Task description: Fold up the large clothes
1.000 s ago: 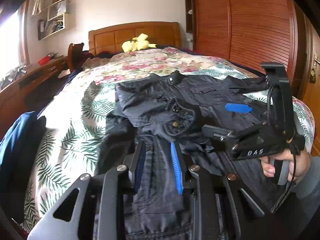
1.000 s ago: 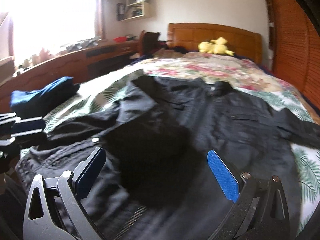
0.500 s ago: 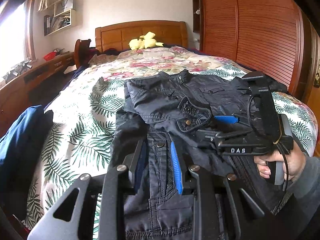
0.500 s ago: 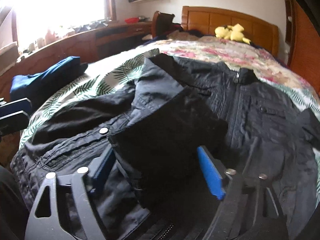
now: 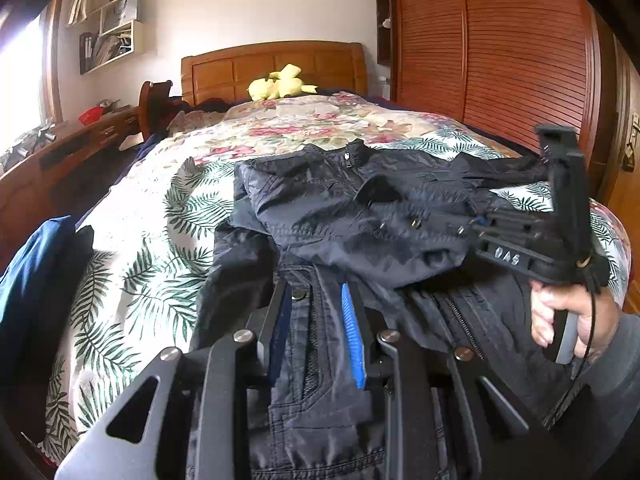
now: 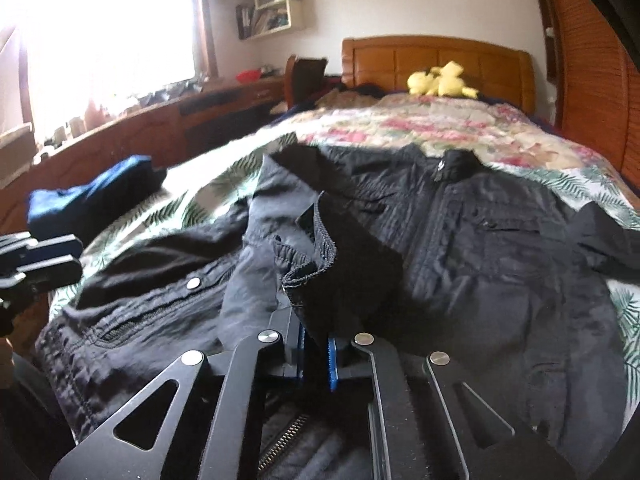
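A black jacket [image 5: 340, 208] lies front-up on the floral bedspread [image 5: 152, 240], collar toward the headboard. My left gripper [image 5: 316, 320] is shut on its lower front, and the snap-button strip runs between the blue pads. One sleeve is folded over the chest. Its cuff [image 6: 320, 248] rises out of my right gripper [image 6: 316, 344], whose jaws are shut on it. In the left wrist view, the right gripper [image 5: 476, 224] reaches in from the right, held by a hand [image 5: 568, 320]. The left gripper [image 6: 60, 256] shows at the left edge of the right wrist view.
A folded blue garment [image 6: 92, 200] sits at the bed's left edge. A yellow plush toy [image 5: 280, 86] lies by the wooden headboard [image 5: 272, 64]. Slatted wardrobe doors [image 5: 500, 60] stand right of the bed, and a long wooden desk [image 6: 160, 120] runs along the left under the window.
The right gripper's jaws went from wide open to shut on the sleeve cuff lying over the jacket's chest. The left gripper kept its hold and place.
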A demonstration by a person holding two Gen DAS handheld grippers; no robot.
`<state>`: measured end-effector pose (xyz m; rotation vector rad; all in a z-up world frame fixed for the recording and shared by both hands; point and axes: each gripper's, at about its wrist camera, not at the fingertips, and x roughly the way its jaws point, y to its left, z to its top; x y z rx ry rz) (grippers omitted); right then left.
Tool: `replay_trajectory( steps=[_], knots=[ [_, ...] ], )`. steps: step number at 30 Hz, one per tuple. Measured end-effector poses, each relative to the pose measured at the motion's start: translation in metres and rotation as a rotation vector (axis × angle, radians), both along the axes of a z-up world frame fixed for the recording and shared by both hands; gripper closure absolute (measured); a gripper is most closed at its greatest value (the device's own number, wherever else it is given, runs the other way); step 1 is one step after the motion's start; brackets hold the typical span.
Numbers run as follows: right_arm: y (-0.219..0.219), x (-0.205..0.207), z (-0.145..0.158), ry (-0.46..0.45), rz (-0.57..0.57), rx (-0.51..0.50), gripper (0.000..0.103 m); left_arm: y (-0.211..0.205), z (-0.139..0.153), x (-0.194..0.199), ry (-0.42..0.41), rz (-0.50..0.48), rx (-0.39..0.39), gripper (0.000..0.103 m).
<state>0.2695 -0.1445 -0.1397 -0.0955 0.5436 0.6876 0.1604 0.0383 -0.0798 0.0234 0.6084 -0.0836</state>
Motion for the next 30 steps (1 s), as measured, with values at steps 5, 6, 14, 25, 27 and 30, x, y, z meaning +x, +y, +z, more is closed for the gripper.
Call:
replay_trajectory(
  steps=[5, 6, 14, 25, 27, 30],
  knots=[
    [-0.028, -0.009, 0.018, -0.072, -0.064, 0.040, 0.099, -0.006, 0.001, 0.002, -0.005, -0.015, -0.005, 0.079],
    [-0.035, -0.011, 0.022, -0.089, -0.082, 0.049, 0.099, -0.008, 0.001, 0.003, -0.005, -0.018, -0.006, 0.079],
    [-0.075, -0.022, 0.021, -0.099, -0.201, 0.029, 0.099, -0.022, 0.004, 0.007, -0.015, -0.044, -0.016, 0.079],
    [-0.104, -0.041, 0.019, -0.142, -0.281, -0.024, 0.054, -0.046, 0.005, 0.015, -0.019, -0.080, -0.019, 0.079],
    [-0.110, -0.043, 0.025, -0.153, -0.269, -0.004, 0.054, -0.050, 0.005, 0.015, -0.022, -0.085, -0.016, 0.079],
    [-0.111, -0.040, 0.029, -0.149, -0.242, 0.009, 0.054, -0.057, 0.005, 0.017, -0.032, -0.086, -0.010, 0.079]
  ],
)
